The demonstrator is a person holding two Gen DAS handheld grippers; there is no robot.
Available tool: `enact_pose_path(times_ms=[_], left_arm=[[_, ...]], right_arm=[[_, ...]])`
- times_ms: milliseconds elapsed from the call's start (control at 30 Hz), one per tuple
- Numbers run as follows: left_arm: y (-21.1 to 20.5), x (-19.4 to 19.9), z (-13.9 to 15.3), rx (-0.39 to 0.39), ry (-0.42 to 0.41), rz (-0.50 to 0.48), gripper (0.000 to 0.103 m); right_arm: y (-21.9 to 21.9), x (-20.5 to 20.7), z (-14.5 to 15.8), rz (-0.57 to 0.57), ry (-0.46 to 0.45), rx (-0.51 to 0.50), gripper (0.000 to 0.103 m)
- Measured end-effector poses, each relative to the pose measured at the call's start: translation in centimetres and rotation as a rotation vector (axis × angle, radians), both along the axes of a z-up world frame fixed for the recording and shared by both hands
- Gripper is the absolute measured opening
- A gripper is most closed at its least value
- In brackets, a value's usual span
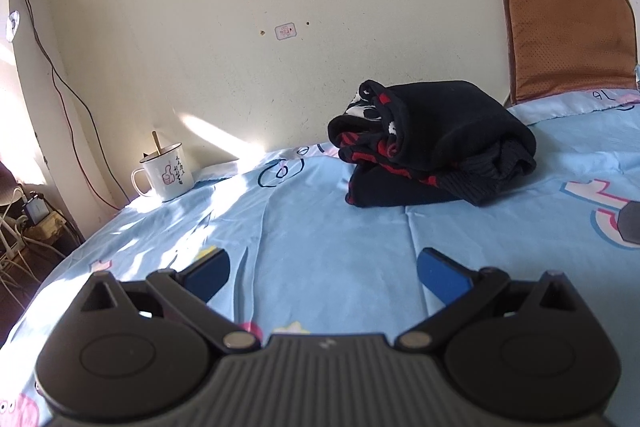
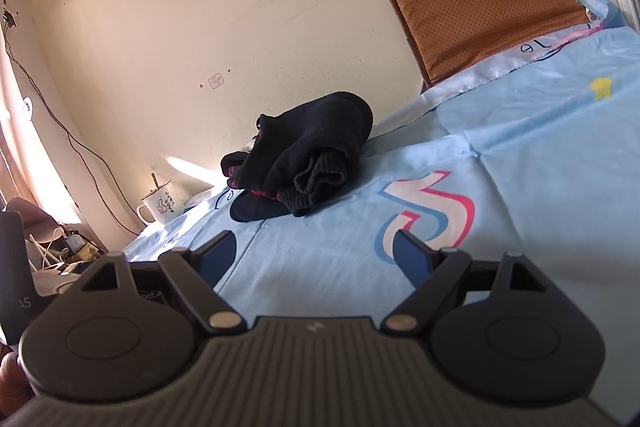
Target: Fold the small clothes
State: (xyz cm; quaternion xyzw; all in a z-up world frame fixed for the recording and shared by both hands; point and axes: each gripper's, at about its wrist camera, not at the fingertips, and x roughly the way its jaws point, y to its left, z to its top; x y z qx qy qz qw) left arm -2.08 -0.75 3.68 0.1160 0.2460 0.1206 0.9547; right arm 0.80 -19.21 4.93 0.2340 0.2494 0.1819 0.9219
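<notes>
Both tools, left tool (image 1: 322, 273) and right tool (image 2: 314, 253), gape empty; folded black garment (image 1: 432, 143) at 1 o'clock on the bed (image 1: 320, 227). Judgement: press bundle flat, square edges.

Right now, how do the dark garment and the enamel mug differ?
The dark garment is soft, black with red pattern, bundled loosely mid-bed; the enamel mug is rigid, white, upright at the bed's edge by the wall, holding a stick. Both rest on the blue sheet, untouched by either gripper.
</notes>
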Motion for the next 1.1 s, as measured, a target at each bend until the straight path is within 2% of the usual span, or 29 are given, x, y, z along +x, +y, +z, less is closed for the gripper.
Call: enact_pose_path(times_ms=[1100], left_arm=[[-0.10,0.05,0.07,0.039,0.073,0.001,0.103]], right_arm=[[-0.36,0.09,0.10,0.002,-0.007,0.026,0.088]])
